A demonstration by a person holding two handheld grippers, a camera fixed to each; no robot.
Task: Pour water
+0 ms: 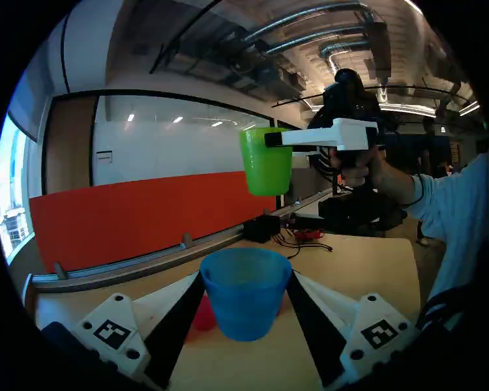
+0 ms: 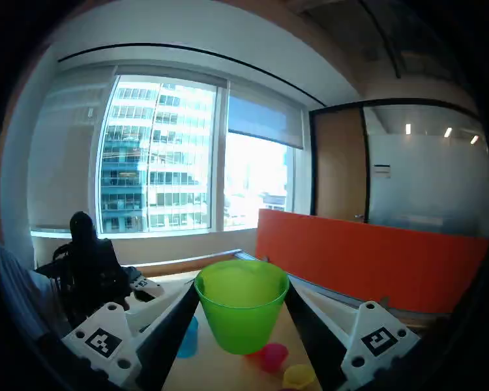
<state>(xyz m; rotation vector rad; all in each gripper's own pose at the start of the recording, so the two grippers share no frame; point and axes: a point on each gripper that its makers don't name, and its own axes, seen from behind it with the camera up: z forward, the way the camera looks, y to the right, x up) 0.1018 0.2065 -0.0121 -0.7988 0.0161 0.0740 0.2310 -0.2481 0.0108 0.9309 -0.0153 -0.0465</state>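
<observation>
L gripper [image 1: 244,279] clenched on blue cup [image 1: 246,309], upright betw. both fingers, at 6 o'clock in left gripper view, wooden surface [image 1: 368,260] beyond. R gripper [image 2: 242,287] grasps green cup [image 2: 242,316] the same way, upright, at 6 in right gripper view. In left gripper view the green cup hangs at 12-1 o'clock, above the blue cup & apart from it, a hand [image 1: 356,164] on the grip. Pink cup [image 2: 272,356] & yellow cup [image 2: 298,376] sit on the surface.
</observation>
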